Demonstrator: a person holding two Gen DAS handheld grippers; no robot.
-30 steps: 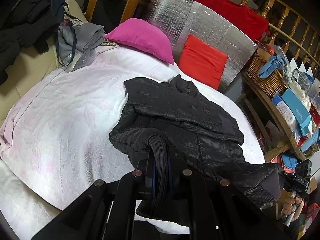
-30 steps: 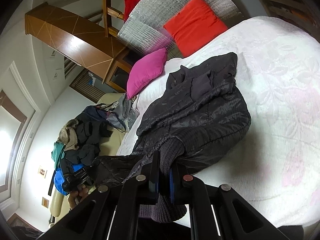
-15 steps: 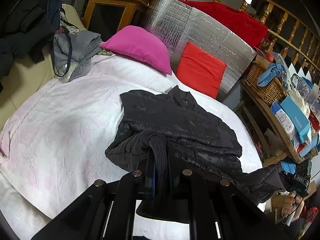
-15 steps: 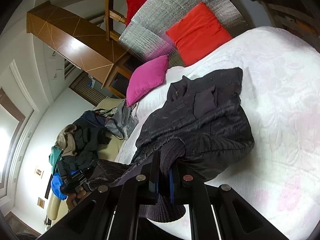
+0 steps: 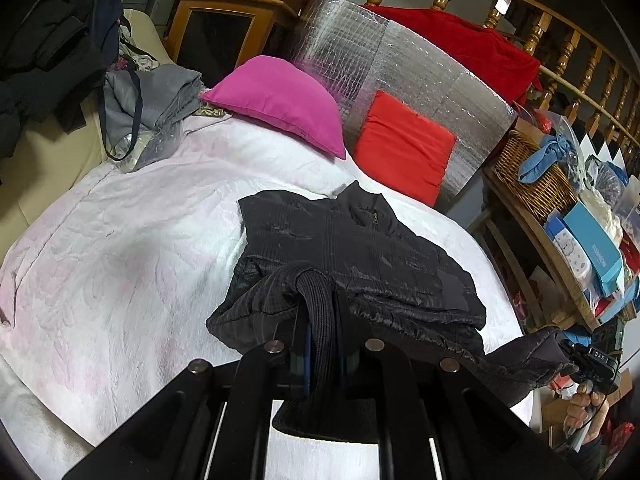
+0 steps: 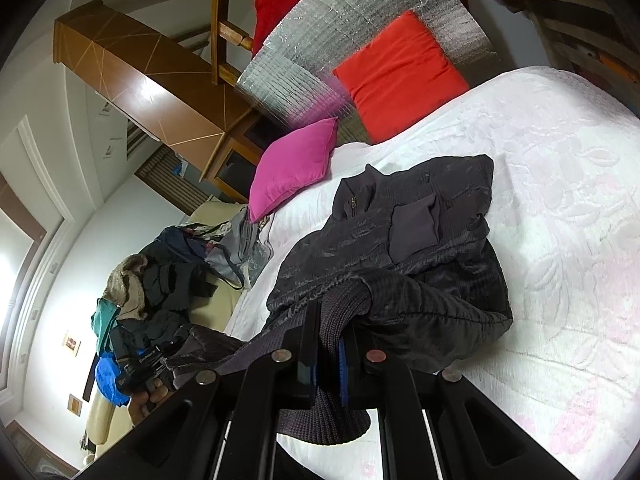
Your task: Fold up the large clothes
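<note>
A black quilted jacket [image 5: 360, 252] lies on the white bedspread [image 5: 132, 264], collar towards the pillows; it also shows in the right wrist view [image 6: 400, 256]. My left gripper [image 5: 320, 320] is shut on the jacket's ribbed hem at one bottom corner. My right gripper [image 6: 328, 332] is shut on the ribbed hem at the other corner. Both hold the hem lifted over the lower body of the jacket. Each view shows the other gripper at its edge: the right one [image 5: 592, 360] and the left one [image 6: 148, 364].
A pink pillow [image 5: 280, 100], a red pillow [image 5: 404, 148] and a silver foil panel [image 5: 400, 68] stand at the head of the bed. A shelf with a wicker basket [image 5: 536, 176] and boxes is at the right. Piled clothes [image 6: 160, 292] lie on a beige sofa at the left.
Both grippers have carried the hem forward towards the collar. The lower part of the jacket has folded up over its body, and the jacket looks shorter and bunched.
</note>
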